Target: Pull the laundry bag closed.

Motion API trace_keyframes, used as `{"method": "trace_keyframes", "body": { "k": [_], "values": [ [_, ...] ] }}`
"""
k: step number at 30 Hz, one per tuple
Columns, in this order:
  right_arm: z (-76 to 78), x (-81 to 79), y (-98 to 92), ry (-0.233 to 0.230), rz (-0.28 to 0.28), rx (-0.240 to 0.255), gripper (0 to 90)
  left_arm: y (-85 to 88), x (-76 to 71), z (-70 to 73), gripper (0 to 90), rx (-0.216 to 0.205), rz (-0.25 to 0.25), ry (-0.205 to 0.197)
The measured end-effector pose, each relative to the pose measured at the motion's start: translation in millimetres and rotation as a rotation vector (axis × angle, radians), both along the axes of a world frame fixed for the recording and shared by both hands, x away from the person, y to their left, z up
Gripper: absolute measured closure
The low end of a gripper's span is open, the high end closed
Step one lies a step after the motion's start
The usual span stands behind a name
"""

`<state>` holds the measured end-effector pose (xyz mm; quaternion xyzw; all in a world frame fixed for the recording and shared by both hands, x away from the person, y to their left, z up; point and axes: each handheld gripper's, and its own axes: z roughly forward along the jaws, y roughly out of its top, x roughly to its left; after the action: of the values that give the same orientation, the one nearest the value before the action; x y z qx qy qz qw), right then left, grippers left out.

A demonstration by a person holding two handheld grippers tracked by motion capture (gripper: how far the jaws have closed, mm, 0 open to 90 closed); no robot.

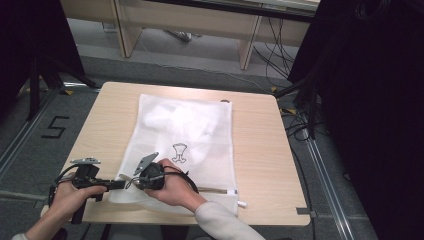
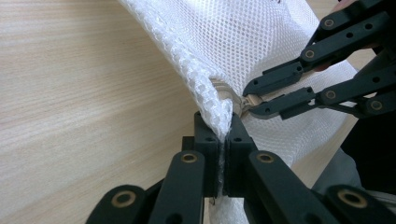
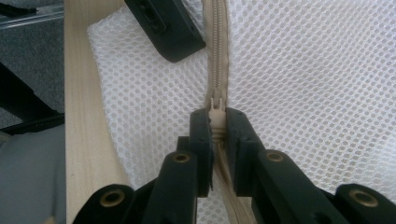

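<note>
A white mesh bag [image 1: 180, 145] lies flat on the tabletop [image 1: 260, 150], reaching its near edge. The left gripper [image 2: 223, 140] pinches the bag's near left corner. The right gripper [image 3: 217, 135] squeezes the zipper pull [image 3: 215, 114] there.

Right gripper [image 3: 216, 122] jaws pinched on beige zipper pull [image 3: 215, 113] of white mesh bag [image 3: 303, 88]. Zipper [image 3: 217, 51] runs far from jaws. Left gripper's black jaw [image 3: 163, 28] on mesh beyond. Wooden table [image 3: 81, 130] strip at left.
</note>
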<state>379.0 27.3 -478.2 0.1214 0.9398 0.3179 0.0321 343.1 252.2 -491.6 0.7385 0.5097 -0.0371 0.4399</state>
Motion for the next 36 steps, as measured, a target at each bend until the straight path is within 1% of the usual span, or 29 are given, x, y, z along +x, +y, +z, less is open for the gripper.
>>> {"method": "trace_keyframes", "body": {
  "k": [1,3,5,6,7,8,9,10,11,15,16,17,20,21,22,23,25,26,28,29,30,31,32,34,36],
  "values": [
    [0.2,-0.7,-0.5,-0.007,0.001,-0.011,82.9,1.0,0.3,0.4,86.5,0.002,-0.004,-0.001],
    [-0.2,-0.9,-1.1,-0.006,0.000,-0.011,82.8,1.7,0.5,0.6,86.5,-0.002,-0.005,-0.002],
    [0.0,-1.0,-5.0,0.006,-0.010,0.009,82.9,0.4,0.4,0.2,86.5,-0.005,-0.006,-0.002],
    [1.5,-0.7,-6.2,-0.002,-0.004,-0.003,82.9,-0.5,0.5,0.6,86.5,-0.003,-0.009,-0.004],
    [1.3,-0.9,-6.6,0.000,-0.006,0.003,82.9,-0.5,0.5,0.6,86.5,-0.003,-0.009,-0.004],
    [0.9,-1.2,-7.4,-0.003,-0.004,-0.008,82.8,0.0,0.4,1.0,86.5,0.008,-0.005,-0.012],
    [0.1,-1.1,-9.0,-0.005,-0.009,-0.007,82.9,0.7,0.1,1.6,86.5,0.013,0.003,-0.013],
    [-1.0,-0.9,-10.6,-0.001,-0.014,-0.003,82.9,1.4,0.6,0.8,86.4,0.002,0.000,-0.008],
    [-0.5,-0.5,-12.5,0.005,-0.012,-0.004,82.9,0.8,0.7,0.4,86.5,0.005,-0.002,-0.007],
    [-0.2,-0.6,-14.7,0.003,-0.009,0.002,82.8,-1.1,0.4,0.8,86.4,0.017,-0.004,-0.010],
    [-0.5,-1.0,-15.1,0.005,-0.013,0.011,82.8,-0.6,0.2,1.4,86.4,0.032,-0.001,-0.018],
    [-1.3,-0.7,-17.0,-0.001,-0.012,0.000,82.8,0.3,0.0,1.9,86.4,0.039,0.010,-0.022],
    [-1.6,0.2,-22.3,0.007,-0.017,-0.003,82.8,-0.9,0.2,0.5,86.4,0.035,0.011,-0.022],
    [-1.8,-0.5,-23.6,0.014,-0.023,0.004,82.8,-0.9,0.4,0.6,86.4,0.038,-0.003,-0.019],
    [-1.3,-0.5,-24.8,0.012,-0.020,0.001,82.8,-2.0,-0.2,0.7,86.4,0.038,0.006,-0.023],
    [-1.1,-0.5,-25.4,0.004,-0.016,0.005,82.8,-2.0,-0.2,0.8,86.3,0.036,0.006,-0.023],
    [0.0,-1.6,-26.4,0.007,-0.018,0.000,82.8,-1.4,0.1,0.8,86.4,0.037,0.001,-0.022],
    [0.0,-0.7,-27.3,0.000,-0.011,0.002,82.8,-1.1,0.2,0.4,86.4,0.028,0.008,-0.020],
    [-0.4,-0.3,-28.1,0.008,-0.010,0.008,82.8,-1.0,0.3,0.4,86.3,0.031,0.004,-0.021],
    [-0.7,-0.5,-28.5,0.002,-0.014,0.003,82.8,-1.0,0.2,0.2,86.3,0.037,0.009,-0.023],
    [-0.3,-0.6,-29.6,0.003,-0.015,-0.006,82.8,-0.9,0.2,0.1,86.3,0.035,0.013,-0.021],
    [-1.5,-0.9,-30.0,0.006,-0.020,0.001,82.8,-0.8,-0.1,0.0,86.3,0.036,0.019,-0.022],
    [-1.6,0.1,-31.2,0.001,-0.013,-0.007,82.8,-1.0,0.0,-0.5,86.3,0.034,0.021,-0.025],
    [-2.5,-0.1,-33.3,0.011,-0.023,-0.001,82.8,-0.8,0.4,-0.3,86.3,0.041,0.003,-0.020],
    [-2.6,-0.3,-33.2,0.001,-0.012,0.001,82.8,-2.4,-0.3,-1.0,86.3,0.041,0.021,-0.033]
  ]
}}
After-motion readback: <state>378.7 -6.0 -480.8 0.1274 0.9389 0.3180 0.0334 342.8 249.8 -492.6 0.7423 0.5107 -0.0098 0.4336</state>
